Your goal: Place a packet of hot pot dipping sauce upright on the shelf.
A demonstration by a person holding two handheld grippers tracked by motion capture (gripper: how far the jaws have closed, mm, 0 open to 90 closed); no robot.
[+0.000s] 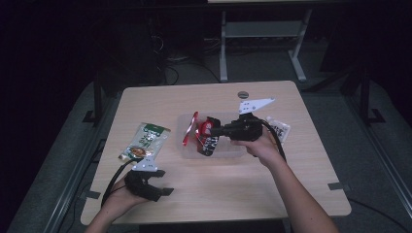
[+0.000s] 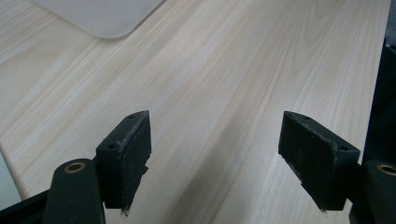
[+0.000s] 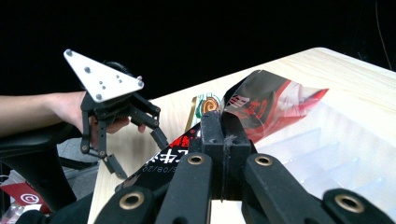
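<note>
Two grippers are at work over the desk point(image 1: 204, 194), and only one carries anything. The right gripper point(image 1: 217, 130) has its jaws clamped tight on the edge of a red and black snack packet point(image 1: 208, 137), which hangs just over the clear plastic tray point(image 1: 233, 151) in the middle of the desk; in the right gripper view the packet point(image 3: 261, 105) sticks out past the closed jaws with the ribbed tray floor point(image 3: 327, 154) beneath it. The left gripper point(image 1: 163, 190) sits low at the near left edge with its jaws spread wide and nothing between them, bare wood showing through the gap in the left gripper view. A green packet point(image 1: 145, 141) lies flat on the desk just beyond it, well apart from the tray, and a white packet point(image 1: 278, 127) lies beside the tray's far right corner. The step in hand looks like placing the red and black packet into the tray. Next, the right gripper likely needs to lower until the packet rests on the tray floor, then open its jaws and lift away cleanly; the crinkly film may cling to the pads or snag. The open left gripper seems well placed to reach for the green packet afterwards.
</note>
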